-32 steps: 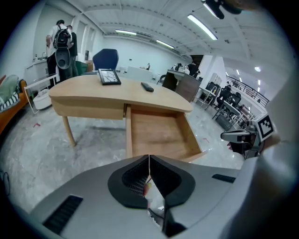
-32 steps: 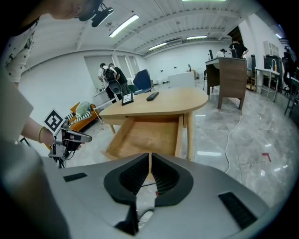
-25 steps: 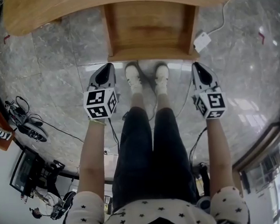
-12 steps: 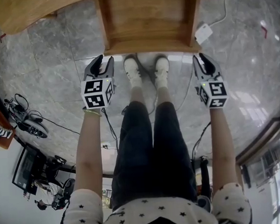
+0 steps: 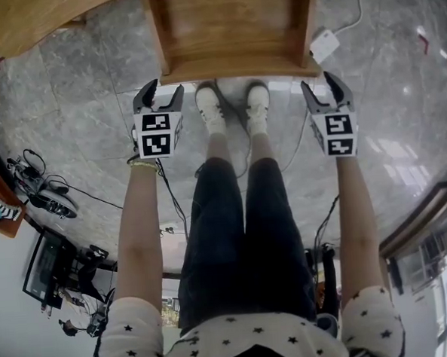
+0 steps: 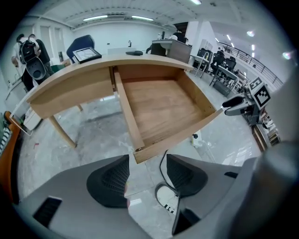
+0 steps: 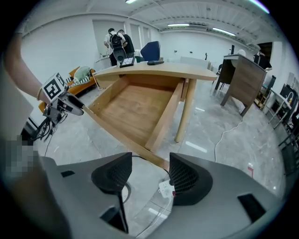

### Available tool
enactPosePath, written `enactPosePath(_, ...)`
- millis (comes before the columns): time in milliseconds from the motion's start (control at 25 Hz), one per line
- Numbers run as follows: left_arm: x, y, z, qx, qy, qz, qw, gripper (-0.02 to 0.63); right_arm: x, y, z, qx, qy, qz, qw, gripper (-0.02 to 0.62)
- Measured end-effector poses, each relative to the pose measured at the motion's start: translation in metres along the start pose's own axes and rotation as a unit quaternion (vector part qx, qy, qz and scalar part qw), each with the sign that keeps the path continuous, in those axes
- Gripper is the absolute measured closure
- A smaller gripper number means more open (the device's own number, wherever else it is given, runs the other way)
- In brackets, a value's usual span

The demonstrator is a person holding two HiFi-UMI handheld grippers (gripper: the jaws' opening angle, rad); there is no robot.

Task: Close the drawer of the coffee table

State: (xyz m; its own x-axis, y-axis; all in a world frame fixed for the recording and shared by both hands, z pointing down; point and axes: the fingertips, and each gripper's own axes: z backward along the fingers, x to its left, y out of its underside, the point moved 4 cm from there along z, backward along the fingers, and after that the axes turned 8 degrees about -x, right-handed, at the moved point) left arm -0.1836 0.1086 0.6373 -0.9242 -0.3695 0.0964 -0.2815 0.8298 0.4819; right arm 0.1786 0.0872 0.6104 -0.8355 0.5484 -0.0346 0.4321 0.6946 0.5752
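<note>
The coffee table's wooden drawer (image 5: 229,30) stands pulled out and empty under the curved table top (image 5: 48,22). Its front board (image 5: 235,67) faces me. My left gripper (image 5: 160,95) hangs just short of the front board's left corner. My right gripper (image 5: 322,86) hangs just off its right corner. Both point down at the floor; their jaws have just been opening and now stand open with nothing between them. The left gripper view looks past the open jaws (image 6: 147,170) to the drawer (image 6: 159,102). The right gripper view does the same (image 7: 147,175) from the other side of the drawer (image 7: 135,109).
My feet in white shoes (image 5: 235,117) stand on the grey marble floor right before the drawer. A white power adapter (image 5: 321,46) with its cable lies by the drawer's right corner. Cables and gear (image 5: 39,196) lie at the left. A dark desk (image 7: 243,74) stands further off.
Both grippers went from shut to open and sank closer to the drawer's front corners. The drawer itself stays pulled out.
</note>
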Motion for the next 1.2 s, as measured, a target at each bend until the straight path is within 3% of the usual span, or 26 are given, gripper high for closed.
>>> enactPosePath(640,0.005,0.001,-0.041,0.053,0.006,-0.101,0.9934,0.345,-0.009,0.014,-0.037,0.054,-0.003,0.053,0.997,0.337)
enactPosePath(1200,0.004,-0.002,-0.046,0.057,-0.001,-0.08,0.9951,0.356,-0.012,0.014,-0.046,0.083,0.009,0.041,0.996,0.341)
